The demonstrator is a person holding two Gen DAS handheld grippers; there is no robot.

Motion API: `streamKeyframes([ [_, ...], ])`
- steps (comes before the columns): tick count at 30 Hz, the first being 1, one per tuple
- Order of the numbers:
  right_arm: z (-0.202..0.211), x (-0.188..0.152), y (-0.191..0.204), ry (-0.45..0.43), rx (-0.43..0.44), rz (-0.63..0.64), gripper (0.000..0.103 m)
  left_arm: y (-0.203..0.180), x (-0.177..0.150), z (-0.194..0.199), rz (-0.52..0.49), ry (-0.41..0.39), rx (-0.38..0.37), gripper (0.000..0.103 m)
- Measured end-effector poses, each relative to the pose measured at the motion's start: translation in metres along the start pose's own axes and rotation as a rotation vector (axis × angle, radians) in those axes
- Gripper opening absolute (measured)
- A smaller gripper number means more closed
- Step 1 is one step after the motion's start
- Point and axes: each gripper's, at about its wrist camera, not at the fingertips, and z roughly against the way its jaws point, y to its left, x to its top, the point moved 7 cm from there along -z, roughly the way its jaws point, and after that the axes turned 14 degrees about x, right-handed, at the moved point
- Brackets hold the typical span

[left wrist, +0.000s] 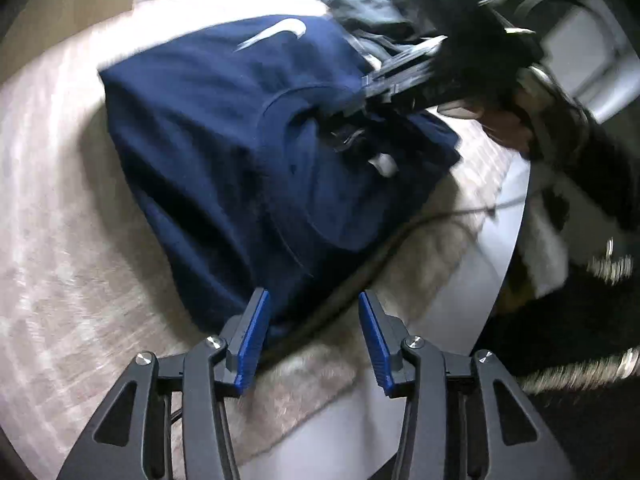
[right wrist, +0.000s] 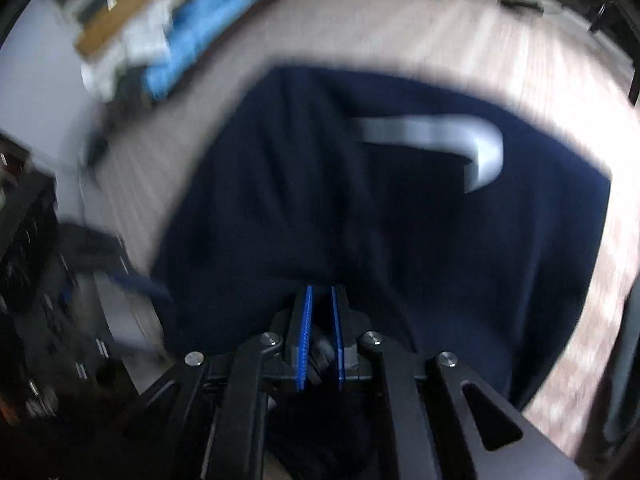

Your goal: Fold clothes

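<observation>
On the rug, right gripper pinches blurred navy sweatshirt; left gripper gapes.

Right gripper fingers are pinched nearly together on a fold of navy sweatshirt. Fabric is draped ahead of and right of the fingers; a pale swoosh logo is seen ahead-right. A blue cloth is seen far ahead-left on the pale rug. Heavy motion blur.
</observation>
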Motion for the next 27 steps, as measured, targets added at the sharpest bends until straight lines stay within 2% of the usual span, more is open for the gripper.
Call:
streamKeyframes([
  [1,0.008,-0.009,0.001,0.004,0.017,-0.009,0.010,-0.002,-0.007,-0.002,-0.004,0.024,-0.009,0.044],
  [2,0.018,-0.015,0.002,-0.004,0.029,-0.024,0.010,0.004,-0.007,0.009,0.015,0.006,0.001,0.045],
  [4,0.047,-0.012,0.006,-0.079,0.031,-0.040,0.010,0.021,-0.004,0.024,0.095,-0.027,0.015,0.047],
  [6,0.073,0.004,0.013,-0.176,0.027,-0.024,0.013,0.045,0.002,0.033,0.208,-0.056,0.024,0.050],
  [9,0.098,0.033,0.018,-0.300,-0.021,0.016,0.034,0.072,0.013,0.022,0.327,-0.062,0.061,0.050],
  [12,0.095,0.065,-0.001,-0.345,-0.076,-0.005,0.034,0.080,0.035,0.017,0.372,-0.095,0.065,0.048],
  [14,0.089,0.083,-0.020,-0.360,-0.080,-0.051,0.030,0.081,0.059,0.019,0.354,-0.161,0.066,0.049],
  [15,0.086,0.089,-0.029,-0.361,-0.081,-0.070,0.020,0.083,0.075,0.020,0.336,-0.199,0.068,0.050],
  [16,0.082,0.092,-0.036,-0.357,-0.076,-0.082,0.014,0.086,0.085,0.014,0.328,-0.210,0.076,0.050],
  [18,0.075,0.096,-0.050,-0.343,-0.076,-0.096,0.014,0.093,0.105,0.000,0.311,-0.226,0.091,0.050],
  [21,0.064,0.101,-0.066,-0.314,-0.129,-0.063,0.006,0.101,0.094,-0.049,0.296,-0.084,0.109,0.048],
  [23,0.076,0.096,-0.072,-0.353,-0.127,-0.085,0.006,0.102,0.084,-0.046,0.271,-0.109,0.129,0.050],
  [27,0.100,0.086,-0.082,-0.432,-0.121,-0.128,0.007,0.107,0.089,-0.025,0.283,-0.095,0.099,0.050],
])
